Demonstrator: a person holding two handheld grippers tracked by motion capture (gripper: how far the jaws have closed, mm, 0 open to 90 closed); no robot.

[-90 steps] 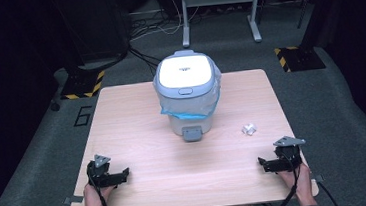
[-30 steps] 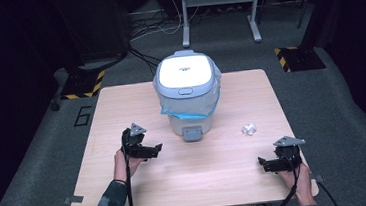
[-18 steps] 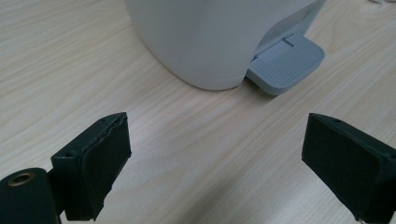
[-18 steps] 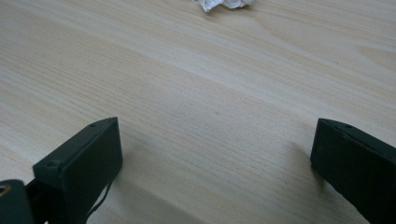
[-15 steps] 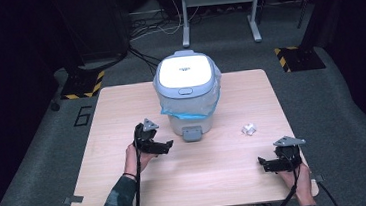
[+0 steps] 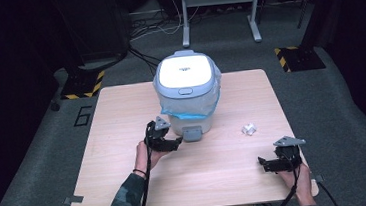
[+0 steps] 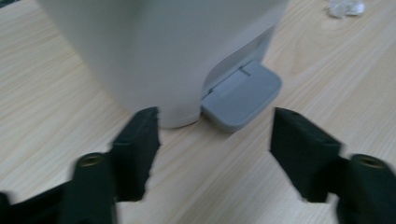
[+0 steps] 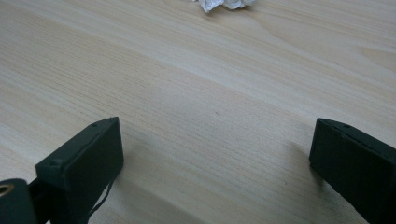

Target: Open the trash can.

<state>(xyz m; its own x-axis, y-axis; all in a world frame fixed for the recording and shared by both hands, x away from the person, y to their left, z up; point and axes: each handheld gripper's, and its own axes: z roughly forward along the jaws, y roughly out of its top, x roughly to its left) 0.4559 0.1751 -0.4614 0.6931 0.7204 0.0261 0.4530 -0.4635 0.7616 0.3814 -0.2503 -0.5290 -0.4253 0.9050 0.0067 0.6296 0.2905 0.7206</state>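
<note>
A small white pedal bin point(image 6: 188, 90) with a closed lid and a blue liner stands at the back middle of the wooden table point(image 6: 228, 179). Its grey pedal point(image 6: 192, 133) sticks out at the front. My left gripper point(image 6: 177, 142) sits just left of the pedal and points at it. In the left gripper view the bin point(image 7: 163, 46) and pedal point(image 7: 243, 95) lie just beyond my left gripper point(image 7: 215, 144). Its jaws have just been closing and hold nothing. A crumpled paper ball point(image 6: 248, 129) lies right of the bin. My right gripper point(image 6: 262, 164) rests open near the front right corner, its jaws point(image 8: 215, 154) wide over bare wood.
The paper ball point(image 8: 224, 3) lies far ahead of the right jaws, and it also appears past the bin as a paper ball point(image 7: 345, 7). Behind the table stand a metal frame point(image 6: 218, 9) and a dark cabinet point(image 6: 89, 26). Hazard-striped marks point(image 6: 295, 55) lie on the grey floor.
My left hand has travelled from the front left of the table rightward and forward to the bin's pedal, and its jaws have narrowed. The right hand has stayed put.
</note>
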